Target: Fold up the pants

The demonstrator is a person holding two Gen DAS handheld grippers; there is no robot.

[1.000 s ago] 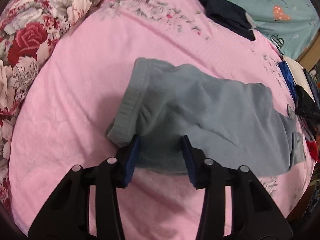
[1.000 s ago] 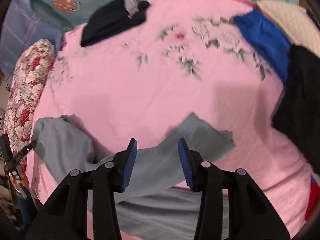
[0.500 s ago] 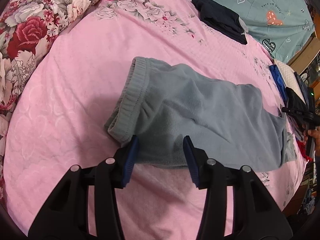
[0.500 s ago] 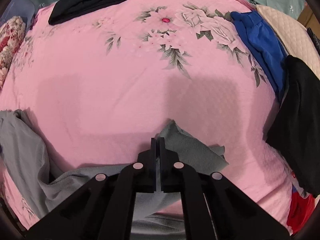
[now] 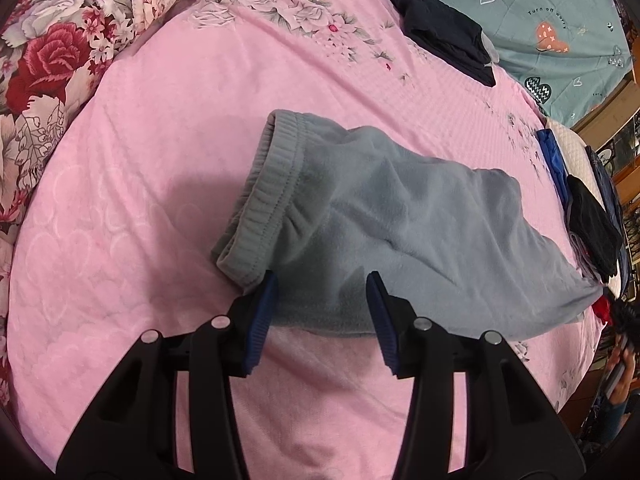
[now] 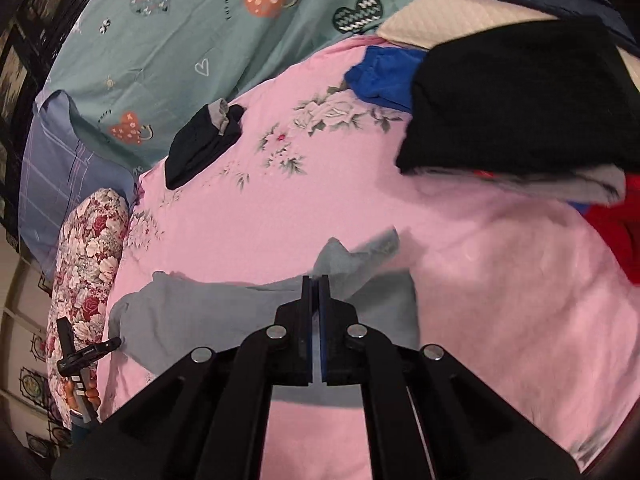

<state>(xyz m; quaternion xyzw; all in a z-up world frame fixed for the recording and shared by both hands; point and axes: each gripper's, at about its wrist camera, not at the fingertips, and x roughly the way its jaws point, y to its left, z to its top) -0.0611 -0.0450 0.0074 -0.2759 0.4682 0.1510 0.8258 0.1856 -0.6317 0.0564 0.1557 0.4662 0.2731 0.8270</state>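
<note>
Your right tool [image 6: 316, 280] is pressed together on the hem end of the grey fleece pants [image 5: 400, 216], with that leg end lifted off the pink bedsheet [image 5: 160, 140]. Your left tool [image 5: 320, 292] is spread wide, its blue pads [image 5: 262, 312] straddling the near edge of the pants beside the elastic waistband [image 5: 264, 200], gripping nothing. The pants lie across the middle of the bed, waistband toward the floral pillow [image 5: 48, 40].

The pinch looks to catch only a small bit of cloth, so the fleece may slip out if you pull quickly. With the waist end unheld, dragging the leg could slide the whole garment and bunch it rather than fold it; the leg looks twisted near the hem, which would leave a crooked crease.

Counted: one pair of grey pants, two tools, one floral pillow. Farther off, one dark folded garment [image 6: 200, 144] lies alone near the teal quilt [image 6: 180, 40], and a stack of clothes [image 6: 520, 100] sits at the right edge, its pieces too overlapped to count.
</note>
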